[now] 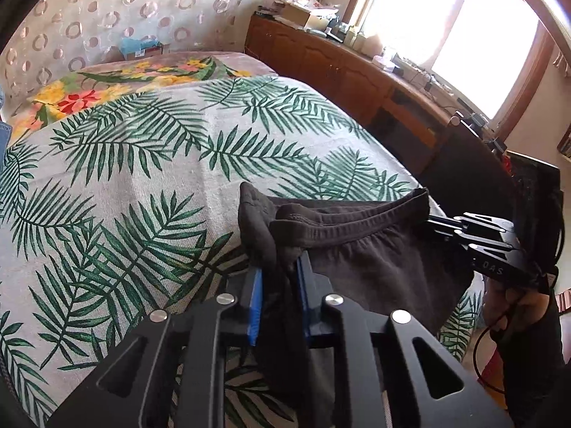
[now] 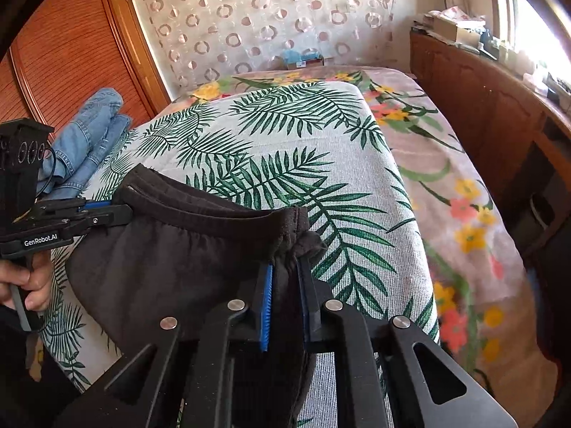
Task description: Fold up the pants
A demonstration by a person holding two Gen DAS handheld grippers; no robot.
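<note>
- Left gripper (image 1: 278,274) clamps one end of the dark pants (image 1: 374,249) waistband, cloth bunched between its blue pads.
- Right gripper (image 2: 285,278) clamps the opposite waistband end; the waistband spans between both.
- Pants hang at the near edge of the bed (image 2: 285,142).
- One pair of jeans (image 2: 89,135) lies at the bed's far left.

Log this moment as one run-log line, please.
step: pick up dark brown fabric pants by waistband | left gripper: shut on pants | right gripper: shut on pants | under: palm-leaf print bedspread
</note>
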